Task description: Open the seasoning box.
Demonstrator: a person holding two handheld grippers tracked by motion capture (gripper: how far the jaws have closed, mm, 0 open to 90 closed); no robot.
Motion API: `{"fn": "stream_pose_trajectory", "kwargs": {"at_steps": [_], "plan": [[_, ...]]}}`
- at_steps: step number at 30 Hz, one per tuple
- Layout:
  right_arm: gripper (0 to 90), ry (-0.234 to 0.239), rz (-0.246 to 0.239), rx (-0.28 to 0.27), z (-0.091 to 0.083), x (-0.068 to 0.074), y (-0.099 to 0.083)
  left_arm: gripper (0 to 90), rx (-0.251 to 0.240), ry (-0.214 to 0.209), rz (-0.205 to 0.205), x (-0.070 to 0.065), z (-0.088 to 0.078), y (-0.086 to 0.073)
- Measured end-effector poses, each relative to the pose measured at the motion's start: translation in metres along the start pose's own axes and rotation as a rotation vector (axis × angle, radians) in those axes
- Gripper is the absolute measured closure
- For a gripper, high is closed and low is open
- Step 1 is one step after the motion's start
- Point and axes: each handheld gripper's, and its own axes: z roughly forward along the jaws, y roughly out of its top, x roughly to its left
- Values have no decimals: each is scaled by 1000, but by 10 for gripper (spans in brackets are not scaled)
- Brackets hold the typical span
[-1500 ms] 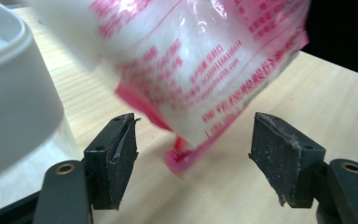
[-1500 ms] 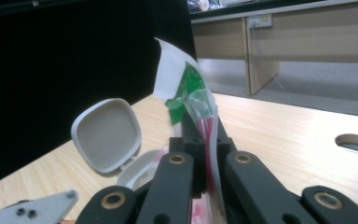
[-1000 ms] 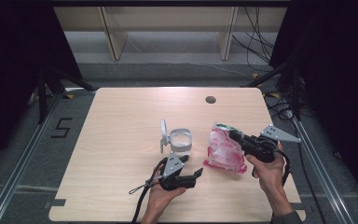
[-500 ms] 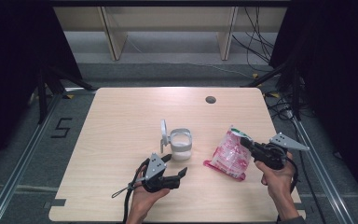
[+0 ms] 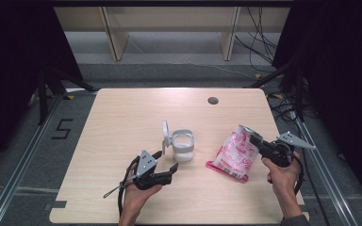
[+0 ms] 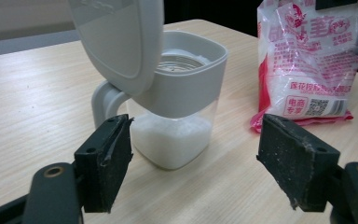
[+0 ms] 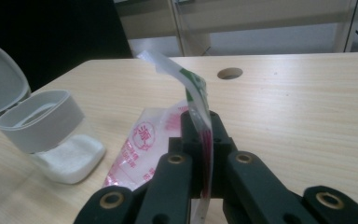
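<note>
My right gripper (image 5: 258, 143) pinches the bag (image 5: 235, 153) by its top edge. My left gripper (image 5: 167, 165) has just been opening; its jaws stand wide and empty before the jar (image 5: 183, 146).

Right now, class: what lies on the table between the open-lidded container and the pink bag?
Nothing: in the high view, bare wood of the table separates the container from the bag.

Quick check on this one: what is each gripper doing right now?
Left gripper: open, holding nothing, jaws facing the open-lidded container.
Right gripper: shut on the pink and white bag, pinching it near its top.
</note>
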Motion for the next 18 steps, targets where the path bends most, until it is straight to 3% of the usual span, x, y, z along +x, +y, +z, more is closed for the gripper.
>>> {"fn": "stream_pose_trajectory", "kwargs": {"at_steps": [2, 3, 5, 6, 7, 9, 10, 11, 12, 13, 16, 17, 18], "plan": [[899, -17, -1, 4, 2, -3, -1, 248, 3, 7, -8, 1, 0, 1], [898, -17, 3, 10, 3, -4, -1, 249, -2, 14, 16, 4, -2, 3], [896, -4, 14, -4, 5, -4, -2, 251, -7, 21, 13, 5, -2, 4], [892, -34, 14, 35, 5, -4, -3, 252, -1, 36, 16, 8, -5, 6], [891, -40, -10, 27, 7, -8, -4, 252, -1, 36, 16, 8, -5, 6], [888, -52, 18, 32, 8, -8, -6, 255, -4, 50, 26, 14, -7, 10], [885, -54, -6, 48, 8, -11, -6, 256, -10, 56, 11, 15, -8, 11], [883, -52, 28, 35, 9, -11, -8, 257, -15, 58, 21, 18, -9, 13], [881, -56, -13, 28, 9, -15, -9, 258, -15, 58, 21, 18, -9, 13], [877, -64, 22, 44, 8, -14, -10, 259, -13, 69, 10, 21, -11, 15], [852, -54, 11, 39, 9, -17, -11, 259, -9, 80, 12, 24, -11, 16], [848, -71, 28, 56, 8, -15, -11, 259, -5, 82, 9, 26, -11, 17], [845, -61, 0, 60, 8, -17, -11, 259, 3, 83, 16, 27, -10, 17]]}}
